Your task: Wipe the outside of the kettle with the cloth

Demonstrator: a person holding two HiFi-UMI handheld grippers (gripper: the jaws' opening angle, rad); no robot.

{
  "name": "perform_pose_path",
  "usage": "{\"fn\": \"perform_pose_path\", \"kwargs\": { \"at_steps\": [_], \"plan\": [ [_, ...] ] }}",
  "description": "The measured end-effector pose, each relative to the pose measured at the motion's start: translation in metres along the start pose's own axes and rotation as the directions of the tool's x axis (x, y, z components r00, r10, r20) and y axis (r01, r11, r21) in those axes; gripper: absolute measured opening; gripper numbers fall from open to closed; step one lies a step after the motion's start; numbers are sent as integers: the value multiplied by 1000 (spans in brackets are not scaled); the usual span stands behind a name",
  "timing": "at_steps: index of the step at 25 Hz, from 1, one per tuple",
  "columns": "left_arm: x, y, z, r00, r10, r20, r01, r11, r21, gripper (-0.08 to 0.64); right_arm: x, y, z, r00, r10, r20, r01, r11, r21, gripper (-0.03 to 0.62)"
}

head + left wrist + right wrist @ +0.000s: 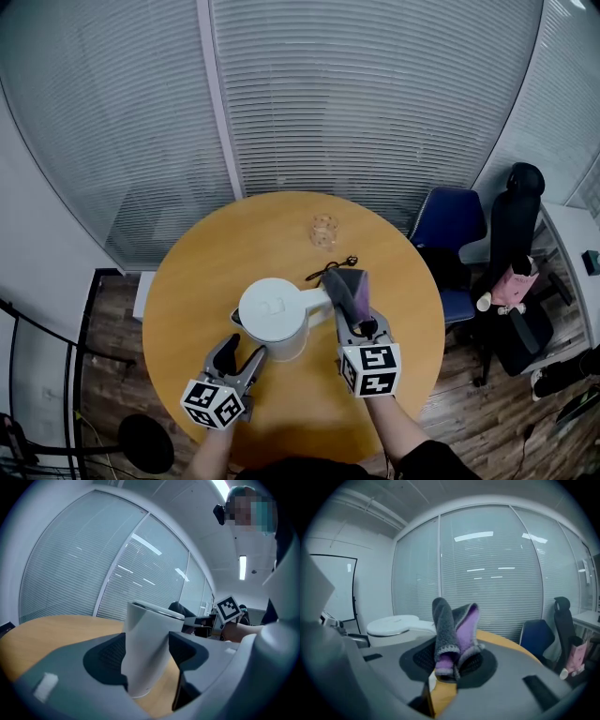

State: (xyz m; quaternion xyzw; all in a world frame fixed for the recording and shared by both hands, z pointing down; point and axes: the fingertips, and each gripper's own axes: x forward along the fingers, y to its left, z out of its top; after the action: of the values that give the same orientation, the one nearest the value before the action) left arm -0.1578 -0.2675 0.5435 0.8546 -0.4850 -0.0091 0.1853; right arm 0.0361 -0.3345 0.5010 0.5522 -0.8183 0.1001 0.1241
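The right hand-held gripper [355, 323] is clamped on a grey and purple cloth [452, 630], which stands folded up out of its jaws. In the head view the cloth hangs just beside the handle end of the white kettle [272, 314]; I cannot tell whether the two touch.

The left hand-held gripper [242, 356] has its jaws apart at the kettle's near side. Its own view shows the kettle body upright in the gap between them, with a strip of table showing between the body and the right jaw. Contact on the left jaw is unclear.

The kettle stands lid on, near the middle of the round wooden table [216, 253], between the two grippers. Past the cloth a thin black cable [330, 269] lies curled on the wood, and farther back sits a small clear glass [324, 230], well apart from the kettle.

Off the table's right edge are a blue chair [452, 220] and a black chair [518, 216] with something pink [518, 281] on it. A wall of blinds [375, 94] closes the far side.
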Motion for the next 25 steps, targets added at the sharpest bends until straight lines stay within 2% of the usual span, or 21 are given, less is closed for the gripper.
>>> {"fn": "perform_pose_path", "kwargs": {
  "at_steps": [13, 25],
  "plan": [
    [1, -1, -1, 1000, -4, -1, 4, 1000, -15, 293, 20, -7, -100, 976, -4, -216, 22, 997, 80, 100],
    [1, 0, -3, 1000, -5, -9, 5, 1000, -12, 293, 28, 10, -154, 942, 43, -333, -4, 993, 116, 100]
  ]
}}
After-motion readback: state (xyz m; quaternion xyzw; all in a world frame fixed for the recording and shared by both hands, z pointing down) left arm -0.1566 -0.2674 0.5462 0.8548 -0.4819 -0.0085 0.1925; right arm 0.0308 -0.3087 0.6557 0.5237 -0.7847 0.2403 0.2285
